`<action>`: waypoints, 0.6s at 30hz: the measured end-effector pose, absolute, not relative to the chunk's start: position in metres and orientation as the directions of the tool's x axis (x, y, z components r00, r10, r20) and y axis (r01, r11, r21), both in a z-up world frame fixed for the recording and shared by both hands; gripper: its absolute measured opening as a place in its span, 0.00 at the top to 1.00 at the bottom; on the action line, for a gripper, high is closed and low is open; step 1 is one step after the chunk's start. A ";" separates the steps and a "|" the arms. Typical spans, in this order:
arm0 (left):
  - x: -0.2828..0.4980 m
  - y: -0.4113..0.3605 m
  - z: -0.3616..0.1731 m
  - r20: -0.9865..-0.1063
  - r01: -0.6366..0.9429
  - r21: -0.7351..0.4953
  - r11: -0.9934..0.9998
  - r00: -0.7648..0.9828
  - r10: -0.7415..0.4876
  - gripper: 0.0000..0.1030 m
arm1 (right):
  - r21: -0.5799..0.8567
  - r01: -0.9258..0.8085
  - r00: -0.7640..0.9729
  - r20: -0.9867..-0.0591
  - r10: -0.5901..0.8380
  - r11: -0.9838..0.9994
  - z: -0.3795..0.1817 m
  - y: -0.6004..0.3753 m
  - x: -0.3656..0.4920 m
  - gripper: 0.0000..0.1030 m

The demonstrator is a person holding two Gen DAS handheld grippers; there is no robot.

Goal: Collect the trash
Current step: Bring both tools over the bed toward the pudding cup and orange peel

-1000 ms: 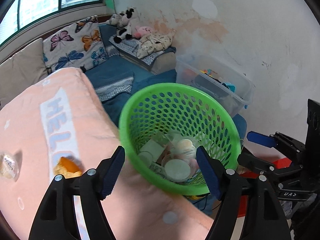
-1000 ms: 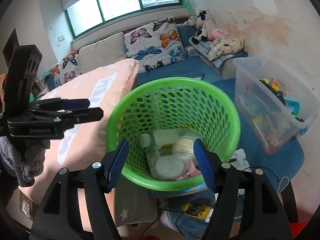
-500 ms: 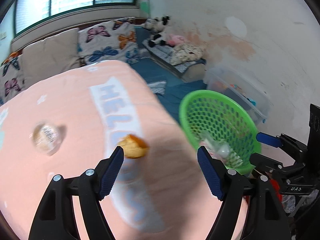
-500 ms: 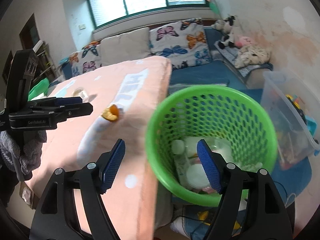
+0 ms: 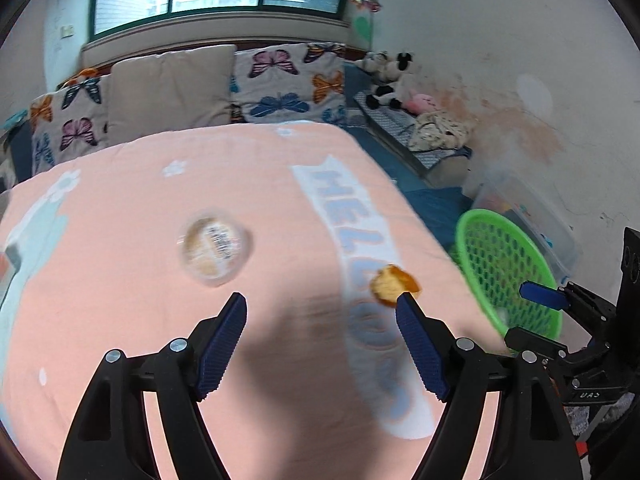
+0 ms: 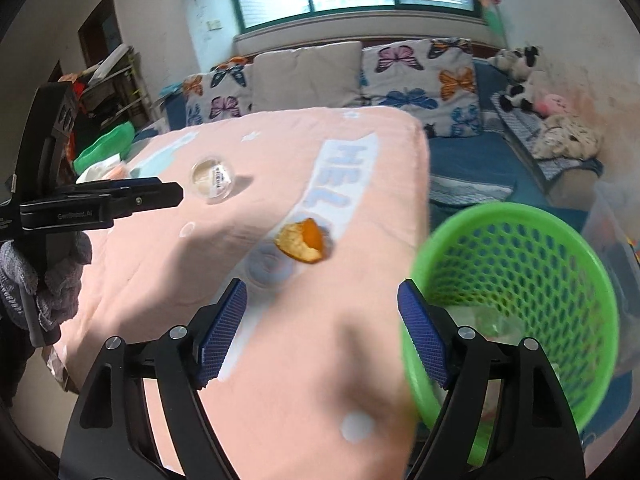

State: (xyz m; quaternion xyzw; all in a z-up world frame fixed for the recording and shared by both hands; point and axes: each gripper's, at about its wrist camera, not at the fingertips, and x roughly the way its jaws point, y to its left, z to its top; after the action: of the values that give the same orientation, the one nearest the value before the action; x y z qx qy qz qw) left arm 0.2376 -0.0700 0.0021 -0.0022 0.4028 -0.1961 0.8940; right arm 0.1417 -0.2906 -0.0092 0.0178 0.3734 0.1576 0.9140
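Grippers: left gripper wide and empty; right gripper with jaws opening, nothing between them, both tilted down over the bed.
Blanket: pink, spread flat, so the leftover trash lies in plain sight.
Orange peel: on the blanket's lettered stripe, nearer the right gripper and close to the bed edge; probably that hand's pick.
Plastic cup: round, clear, labelled lid up, further in on the blanket; probably the left hand's target.
Basket: green, beside the bed edge, already holding trash, within easy reach for drops.
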 end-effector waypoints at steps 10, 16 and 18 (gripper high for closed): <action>0.247 -0.039 -0.013 -0.741 0.295 -0.159 0.942 0.595 -0.311 0.28 | 0.131 -0.337 0.616 -0.718 0.324 0.932 -0.031 -0.256 0.182 0.24; 0.255 -0.033 -0.020 -0.753 0.280 -0.151 0.948 0.588 -0.294 0.28 | 0.114 -0.355 0.592 -0.741 0.318 0.928 -0.043 -0.245 0.200 0.27; 0.259 -0.031 -0.023 -0.757 0.276 -0.149 0.950 0.586 -0.289 0.28 | 0.113 -0.355 0.582 -0.750 0.314 0.928 -0.048 -0.242 0.207 0.28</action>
State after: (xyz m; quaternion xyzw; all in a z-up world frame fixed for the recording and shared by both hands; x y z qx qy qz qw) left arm 0.2586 -0.0309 -0.0227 -0.0079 0.4262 -0.1585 0.8906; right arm 0.2071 -0.2425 -0.0476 -0.0245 0.4166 0.1880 0.8891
